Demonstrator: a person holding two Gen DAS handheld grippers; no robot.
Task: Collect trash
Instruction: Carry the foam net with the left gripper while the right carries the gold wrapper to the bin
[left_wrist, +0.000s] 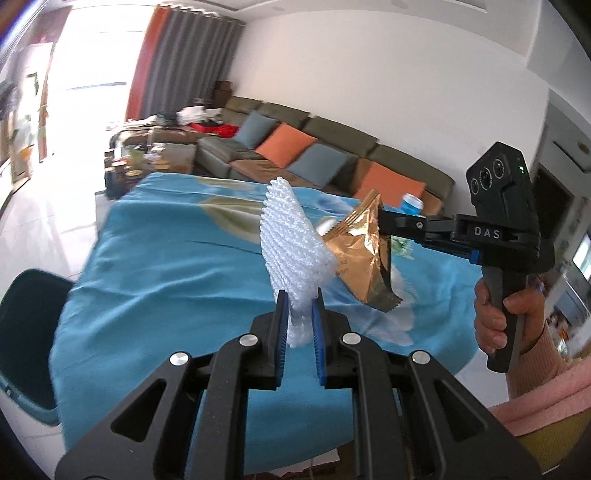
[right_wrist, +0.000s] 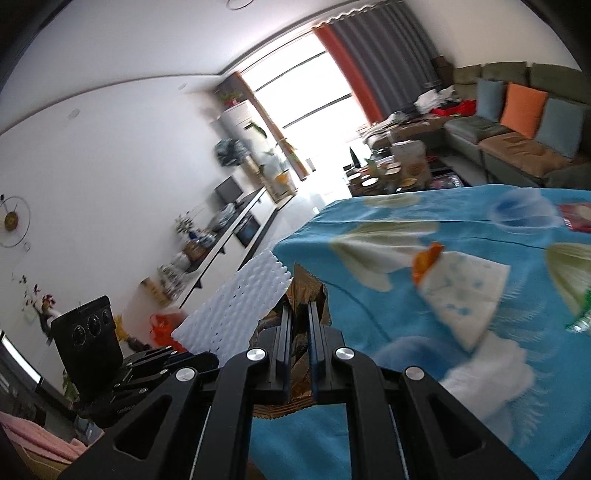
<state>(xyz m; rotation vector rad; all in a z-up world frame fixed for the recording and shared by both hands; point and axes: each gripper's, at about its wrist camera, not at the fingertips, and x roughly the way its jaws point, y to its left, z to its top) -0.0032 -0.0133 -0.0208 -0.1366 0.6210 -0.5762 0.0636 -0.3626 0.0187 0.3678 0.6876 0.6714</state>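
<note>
White foam net (left_wrist: 286, 243) clenched in left tool (left_wrist: 299, 314), lower end hidden between pads; gold wrapper (left_wrist: 360, 254) pinched by right tool (left_wrist: 384, 221), mostly hidden in right view. Both aloft over blue-clothed surface (left_wrist: 166, 266), near its edge; blurred napkin (right_wrist: 465, 295) lying beyond.

Foam (left_wrist: 291, 243) left of wrapper (left_wrist: 360, 258), both above worktop (left_wrist: 166, 266); bin (left_wrist: 26, 343) at worktop's left; sofa (left_wrist: 332, 147) behind.

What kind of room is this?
Most likely a home living room: a long sofa with orange and blue cushions, curtains at a big window, and a table under a blue flowered cloth.
</note>
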